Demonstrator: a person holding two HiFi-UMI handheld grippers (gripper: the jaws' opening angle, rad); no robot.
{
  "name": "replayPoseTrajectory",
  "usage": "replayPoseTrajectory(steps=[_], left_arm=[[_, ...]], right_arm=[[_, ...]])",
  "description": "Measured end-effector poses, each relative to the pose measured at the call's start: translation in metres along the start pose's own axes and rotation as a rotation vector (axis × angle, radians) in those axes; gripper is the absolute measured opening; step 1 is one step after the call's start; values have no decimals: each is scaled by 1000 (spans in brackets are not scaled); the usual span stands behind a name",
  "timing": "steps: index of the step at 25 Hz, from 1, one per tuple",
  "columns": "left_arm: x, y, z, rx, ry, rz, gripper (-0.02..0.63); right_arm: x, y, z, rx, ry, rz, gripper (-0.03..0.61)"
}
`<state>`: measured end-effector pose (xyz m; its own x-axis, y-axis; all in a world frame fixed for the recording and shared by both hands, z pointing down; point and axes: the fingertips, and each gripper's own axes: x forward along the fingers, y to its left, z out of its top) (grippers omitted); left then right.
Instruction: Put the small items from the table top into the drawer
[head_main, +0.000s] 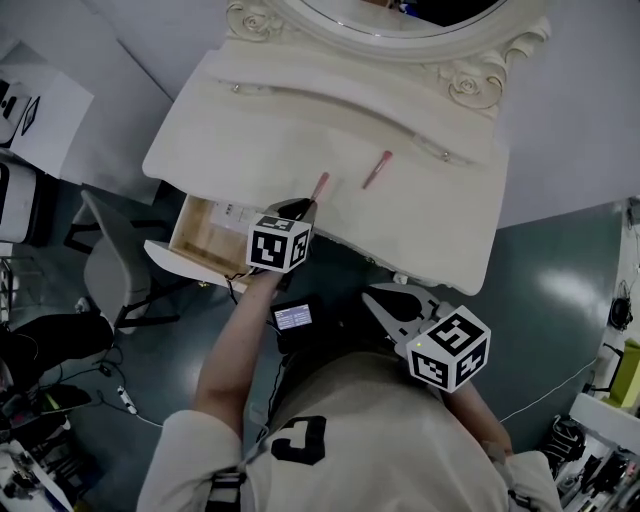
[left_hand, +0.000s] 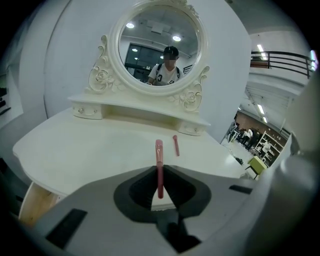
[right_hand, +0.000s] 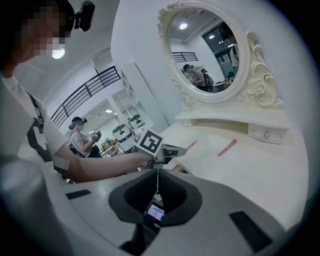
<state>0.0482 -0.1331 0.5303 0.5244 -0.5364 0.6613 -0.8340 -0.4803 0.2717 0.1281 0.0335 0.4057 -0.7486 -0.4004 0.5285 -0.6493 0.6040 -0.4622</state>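
Note:
A thin pink stick (left_hand: 159, 170) is clamped between the jaws of my left gripper (left_hand: 159, 186), its tip poking out over the cream dressing table (left_hand: 90, 150). In the head view that gripper (head_main: 300, 209) hovers at the table's front edge, the stick (head_main: 320, 186) slanting up from it. A second pink stick (head_main: 377, 169) lies loose further back on the top (left_hand: 175, 145). An open wooden drawer (head_main: 205, 235) hangs out below the table's left front. My right gripper (head_main: 373, 298) is shut and holds nothing, set back from the table near my body (right_hand: 157, 176).
An oval mirror (left_hand: 157, 45) in a carved frame stands at the back above a low shelf with small drawers (left_hand: 87, 111). A grey chair (head_main: 110, 265) sits left of the drawer. A small lit screen (head_main: 293, 318) hangs at my waist.

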Motion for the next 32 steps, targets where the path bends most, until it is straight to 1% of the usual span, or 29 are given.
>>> replayPoseTrajectory(steps=[7, 14, 16, 19, 21, 25, 32], left_arm=[[-32, 14, -3, 0, -33, 20, 89], [-68, 32, -12, -5, -52, 46, 89], [-77, 35, -16, 18, -45, 52, 89], [-92, 45, -24, 76, -29, 96, 89], [-103, 52, -29, 98, -24, 121, 89], [-122, 68, -33, 98, -27, 153, 89], [-145, 87, -43, 95, -18, 184, 89]], right_arm=[[7, 14, 4, -16, -7, 12, 28], [23, 34, 8, -49, 9, 45, 28], [28, 39, 8, -56, 12, 55, 29], [37, 48, 7, -66, 18, 75, 29], [42, 54, 7, -70, 22, 88, 28], [53, 65, 7, -71, 30, 108, 29], [70, 83, 9, -73, 35, 142, 28]])
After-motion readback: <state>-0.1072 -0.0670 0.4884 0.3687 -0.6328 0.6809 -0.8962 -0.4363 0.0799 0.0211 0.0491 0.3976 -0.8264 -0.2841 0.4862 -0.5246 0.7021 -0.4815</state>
